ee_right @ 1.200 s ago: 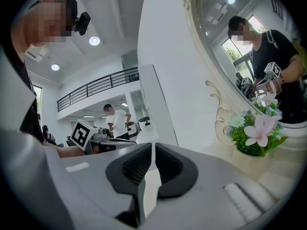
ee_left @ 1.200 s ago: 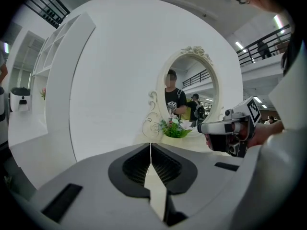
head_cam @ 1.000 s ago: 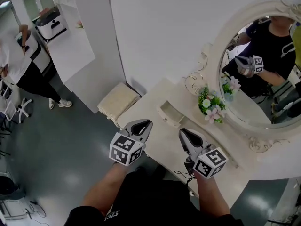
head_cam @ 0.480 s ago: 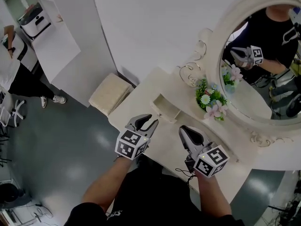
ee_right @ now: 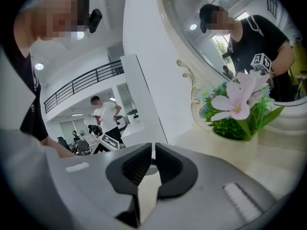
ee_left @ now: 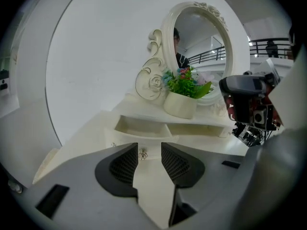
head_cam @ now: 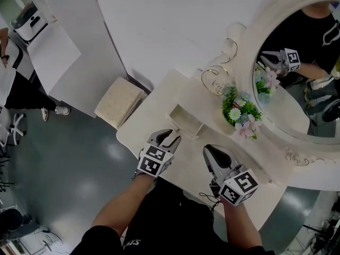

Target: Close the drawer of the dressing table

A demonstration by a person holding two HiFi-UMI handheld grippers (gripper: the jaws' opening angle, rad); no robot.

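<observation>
Open drawer (head_cam: 185,121) atop dressing table (head_cam: 159,102), left gripper (head_cam: 170,138) at its 7 o'clock, claw just released wide, small knob (ee_left: 143,153) ungripped in the gap, right gripper (head_cam: 210,149) clenched empty, flower pot (head_cam: 237,110) at 3 o'clock, stool (head_cam: 118,101) at 9 o'clock.

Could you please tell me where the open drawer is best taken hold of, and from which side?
Grip the small knob on the drawer's front panel, coming head-on from the front: it juts out along the drawer's slide line. The left gripper has just been opening its jaws, and the knob shows between them, not gripped.
</observation>
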